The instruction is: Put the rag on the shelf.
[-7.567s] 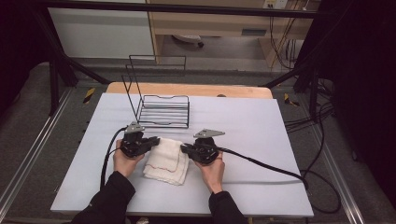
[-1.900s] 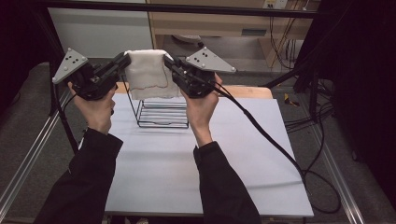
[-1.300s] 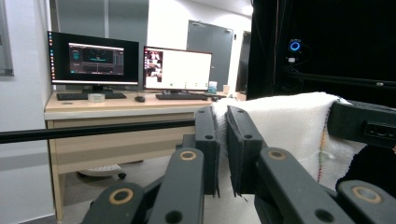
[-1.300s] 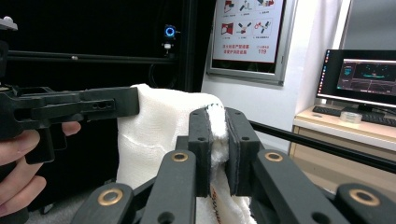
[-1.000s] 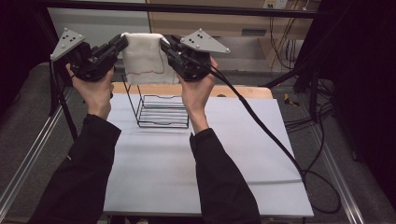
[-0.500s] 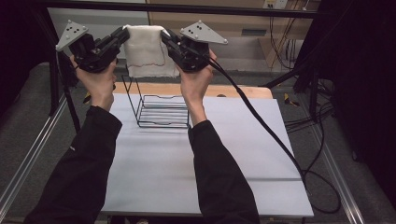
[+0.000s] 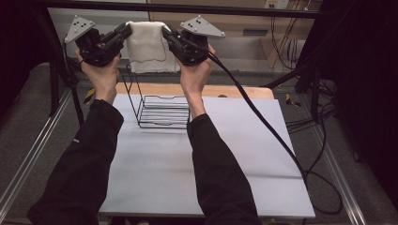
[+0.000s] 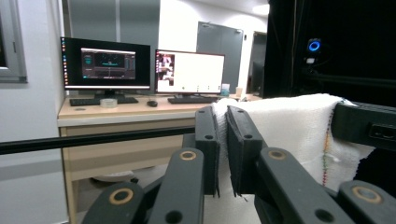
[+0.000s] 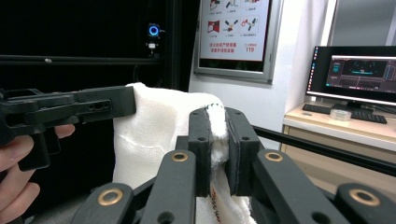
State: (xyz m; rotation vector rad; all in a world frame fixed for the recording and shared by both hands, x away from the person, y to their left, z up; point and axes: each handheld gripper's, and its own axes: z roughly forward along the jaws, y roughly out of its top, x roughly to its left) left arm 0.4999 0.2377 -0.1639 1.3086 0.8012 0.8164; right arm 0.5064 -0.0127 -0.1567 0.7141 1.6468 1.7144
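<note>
Towel now hangs stretched high above the wire rack, lifted off the table. Left gripper and right gripper each clamp a top corner; draping it over the rack looks next.

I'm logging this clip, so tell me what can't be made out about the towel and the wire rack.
- Towel, left gripper view: lower edge cut off by the frame.
- Towel's top corners, both gripper views: covered by the clamping jaws.
- Wire rack, high view: right side hidden behind the right forearm.
</note>
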